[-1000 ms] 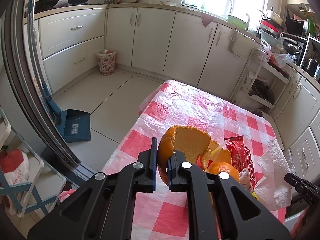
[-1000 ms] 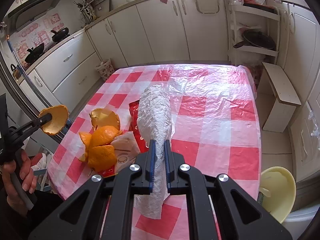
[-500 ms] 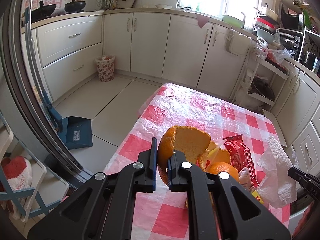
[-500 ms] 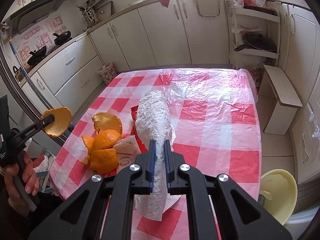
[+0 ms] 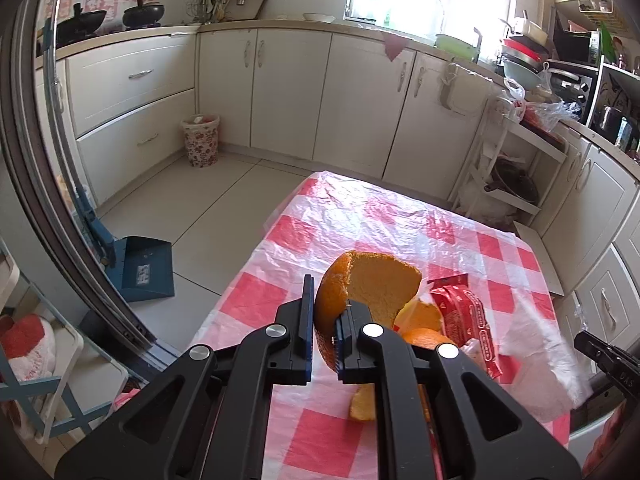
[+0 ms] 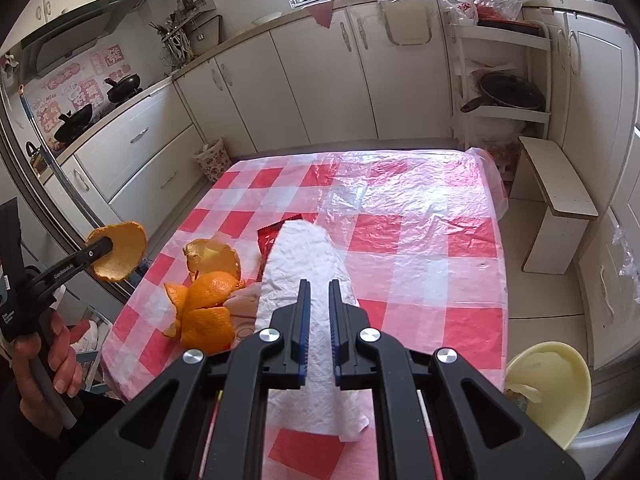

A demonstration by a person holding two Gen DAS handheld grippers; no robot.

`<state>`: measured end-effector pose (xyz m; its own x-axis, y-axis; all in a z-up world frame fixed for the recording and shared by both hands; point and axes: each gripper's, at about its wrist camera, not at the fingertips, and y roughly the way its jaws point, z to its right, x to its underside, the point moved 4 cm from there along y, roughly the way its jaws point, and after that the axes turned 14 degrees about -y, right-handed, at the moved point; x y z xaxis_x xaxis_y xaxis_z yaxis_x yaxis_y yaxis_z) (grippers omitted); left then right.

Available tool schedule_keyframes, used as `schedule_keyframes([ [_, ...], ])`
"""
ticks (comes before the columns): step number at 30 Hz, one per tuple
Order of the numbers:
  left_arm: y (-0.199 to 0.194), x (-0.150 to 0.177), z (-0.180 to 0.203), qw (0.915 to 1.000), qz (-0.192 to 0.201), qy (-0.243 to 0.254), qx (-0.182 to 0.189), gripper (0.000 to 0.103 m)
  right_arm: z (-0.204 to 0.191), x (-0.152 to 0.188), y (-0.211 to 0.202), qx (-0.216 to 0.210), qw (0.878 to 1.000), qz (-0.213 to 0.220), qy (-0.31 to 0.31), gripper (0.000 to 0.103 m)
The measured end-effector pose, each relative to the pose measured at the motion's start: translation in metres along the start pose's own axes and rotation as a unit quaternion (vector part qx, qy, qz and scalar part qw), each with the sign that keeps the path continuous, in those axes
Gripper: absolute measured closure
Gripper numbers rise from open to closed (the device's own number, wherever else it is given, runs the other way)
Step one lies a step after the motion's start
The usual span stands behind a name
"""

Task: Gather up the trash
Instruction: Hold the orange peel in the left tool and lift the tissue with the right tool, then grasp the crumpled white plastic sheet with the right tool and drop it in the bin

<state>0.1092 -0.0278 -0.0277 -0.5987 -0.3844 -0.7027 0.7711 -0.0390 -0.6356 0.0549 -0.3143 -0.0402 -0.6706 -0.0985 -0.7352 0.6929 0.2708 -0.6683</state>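
Orange peel [image 5: 372, 292] pinched in left hand-held gripper [image 5: 323, 332] off table edge [image 6: 120, 316]; right hand-held gripper [image 6: 319, 320] pinching paper towel [image 6: 308, 264].

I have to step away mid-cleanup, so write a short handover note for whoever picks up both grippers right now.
Left gripper: shut on an orange peel piece, held in the air off the table's left edge.
Right gripper: shut on a white paper towel, lifted over the checked tablecloth.
On the table: more orange peels and a red wrapper.
Yellow bin sits low to the right.
Left to do: bin both held items, then collect the rest.
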Motion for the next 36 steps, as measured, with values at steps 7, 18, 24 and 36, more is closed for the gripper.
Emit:
schedule_keyframes([
  [7, -0.003, 0.011, 0.029, 0.9996, -0.004, 0.017, 0.021, 0.095, 0.018, 0.019, -0.004, 0.001, 0.999, -0.042, 0.007, 0.076],
  [18, 0.004, 0.019, 0.030, 0.9996, -0.017, 0.018, 0.016, 0.095, 0.026, 0.061, 0.036, 0.031, 0.990, -0.133, -0.021, 0.016],
  [24, 0.004, 0.017, 0.028, 0.9996, -0.019, 0.012, 0.020, 0.095, 0.018, 0.065, 0.058, 0.082, 0.982, -0.150, -0.083, 0.016],
  [36, 0.001, 0.016, 0.028, 0.9993, -0.020, 0.011, 0.029, 0.095, 0.046, 0.042, 0.020, 0.043, 0.996, -0.080, 0.016, 0.100],
])
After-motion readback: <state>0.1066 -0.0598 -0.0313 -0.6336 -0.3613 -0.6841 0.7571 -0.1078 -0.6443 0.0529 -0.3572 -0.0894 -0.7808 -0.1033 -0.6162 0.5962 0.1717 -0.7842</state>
